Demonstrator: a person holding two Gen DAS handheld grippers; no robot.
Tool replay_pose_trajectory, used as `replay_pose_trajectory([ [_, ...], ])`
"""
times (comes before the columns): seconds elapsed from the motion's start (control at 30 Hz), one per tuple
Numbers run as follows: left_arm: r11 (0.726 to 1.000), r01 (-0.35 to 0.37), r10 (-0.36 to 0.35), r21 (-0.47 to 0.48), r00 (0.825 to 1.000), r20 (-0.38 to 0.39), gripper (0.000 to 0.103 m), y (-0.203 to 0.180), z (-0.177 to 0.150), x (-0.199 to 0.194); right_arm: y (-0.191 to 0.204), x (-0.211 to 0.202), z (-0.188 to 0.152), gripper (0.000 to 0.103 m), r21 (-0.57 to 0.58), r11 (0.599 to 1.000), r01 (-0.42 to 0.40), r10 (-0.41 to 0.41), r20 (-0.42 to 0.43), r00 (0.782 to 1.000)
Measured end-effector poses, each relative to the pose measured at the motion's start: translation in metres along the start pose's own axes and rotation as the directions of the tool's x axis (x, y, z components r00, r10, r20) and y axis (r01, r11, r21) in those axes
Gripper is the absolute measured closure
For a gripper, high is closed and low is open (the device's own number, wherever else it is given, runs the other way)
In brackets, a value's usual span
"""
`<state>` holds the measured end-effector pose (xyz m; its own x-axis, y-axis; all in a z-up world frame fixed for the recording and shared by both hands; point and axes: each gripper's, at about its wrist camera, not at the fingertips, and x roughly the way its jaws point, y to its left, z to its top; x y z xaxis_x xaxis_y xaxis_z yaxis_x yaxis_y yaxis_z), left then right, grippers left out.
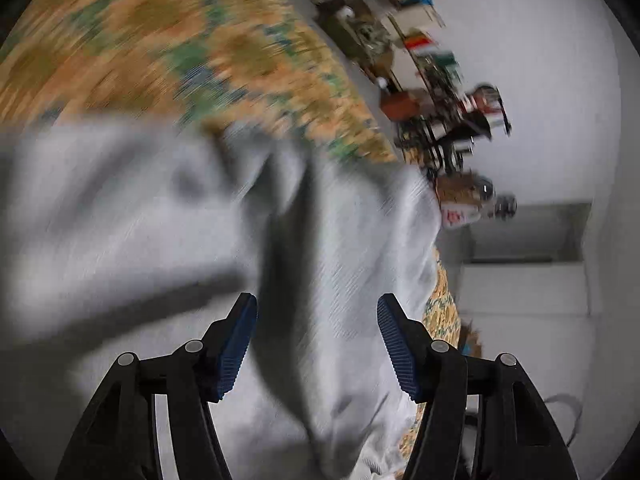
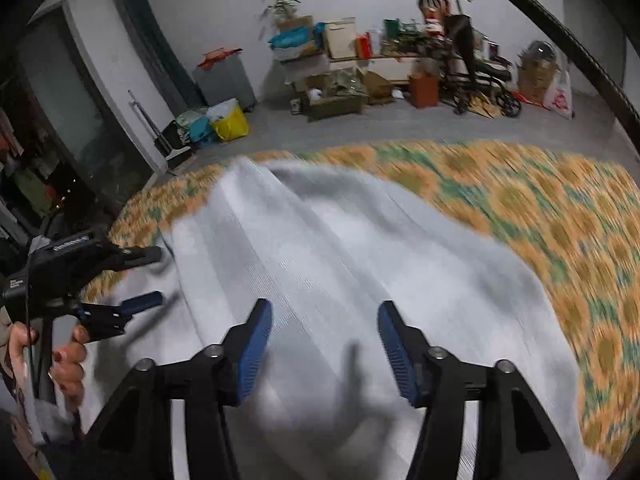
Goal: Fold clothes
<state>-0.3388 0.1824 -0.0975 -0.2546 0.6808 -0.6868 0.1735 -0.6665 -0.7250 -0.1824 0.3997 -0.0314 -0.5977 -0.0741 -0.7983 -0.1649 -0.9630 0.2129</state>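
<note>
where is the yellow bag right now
In the right wrist view, the yellow bag sits on the grey floor upper left, beyond the sunflower cloth.

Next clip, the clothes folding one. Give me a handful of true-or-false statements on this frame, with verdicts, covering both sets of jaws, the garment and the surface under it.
1. The left gripper has its jaws spread apart with nothing clamped. True.
2. The right gripper is shut on a fold of cloth. False: its jaws are open, with the cloth lying beyond them.
3. The garment is light grey or white. True.
4. The garment lies on a plain wooden tabletop. False: it lies on a patterned cloth with orange flowers and green.
5. In the right wrist view, the left gripper shows at the garment's left edge. True.
</note>
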Motion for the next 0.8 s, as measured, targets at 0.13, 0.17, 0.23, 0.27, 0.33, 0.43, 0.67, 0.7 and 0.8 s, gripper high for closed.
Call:
replay_pose_trajectory([
  [0.13, 0.968, -0.041, 0.067, 0.248, 0.993, -0.098, 0.044, -0.047, 0.03, 0.028, 0.036, 0.024, 0.055, 0.033, -0.016, 1.0, -0.005, 0.005, 0.04, 0.999],
  [0.17, 0.958, -0.052, 0.086, 0.281, 0.99, -0.109, 0.044, -0.043, 0.037, 0.025, 0.041, 0.031, 0.069, 0.031, 0.001, 1.0, -0.028, 0.028, 0.055, 0.998],
  [0.23, 0.943, -0.017, 0.068, 0.333, 0.988, -0.141, 0.044, -0.055, 0.043, 0.044, 0.045, 0.044, 0.094, 0.027, 0.052, 0.994, -0.095, 0.09, 0.09, 0.992],
  [0.27, 0.94, 0.018, 0.037, 0.341, 0.987, -0.154, 0.044, -0.052, 0.042, 0.048, 0.044, 0.052, 0.104, 0.022, 0.088, 0.987, -0.133, 0.123, 0.111, 0.986],
  [0.33, 0.94, 0.058, 0.009, 0.336, 0.981, -0.195, 0.044, -0.035, 0.046, 0.053, 0.042, 0.066, 0.116, 0.021, 0.124, 0.978, -0.168, 0.152, 0.129, 0.98],
  [0.43, 0.963, 0.054, -0.012, 0.265, 0.987, -0.159, 0.049, -0.03, 0.051, 0.041, 0.043, 0.088, 0.127, 0.021, 0.128, 0.981, -0.147, 0.131, 0.123, 0.984],
  [0.67, 0.943, -0.056, 0.115, 0.328, 0.98, -0.162, 0.049, -0.029, 0.049, 0.047, 0.055, 0.126, 0.129, 0.02, 0.013, 0.998, -0.054, 0.053, 0.032, 0.998],
  [0.7, 0.937, -0.078, 0.137, 0.34, 0.979, -0.153, 0.049, -0.03, 0.046, 0.044, 0.055, 0.133, 0.128, 0.02, 0.019, 0.998, -0.055, 0.055, 0.007, 0.998],
  [0.8, 0.9, -0.179, 0.211, 0.397, 0.977, -0.038, 0.049, -0.04, 0.038, 0.032, 0.059, 0.142, 0.124, 0.021, 0.007, 0.998, -0.068, 0.068, -0.022, 0.997],
])
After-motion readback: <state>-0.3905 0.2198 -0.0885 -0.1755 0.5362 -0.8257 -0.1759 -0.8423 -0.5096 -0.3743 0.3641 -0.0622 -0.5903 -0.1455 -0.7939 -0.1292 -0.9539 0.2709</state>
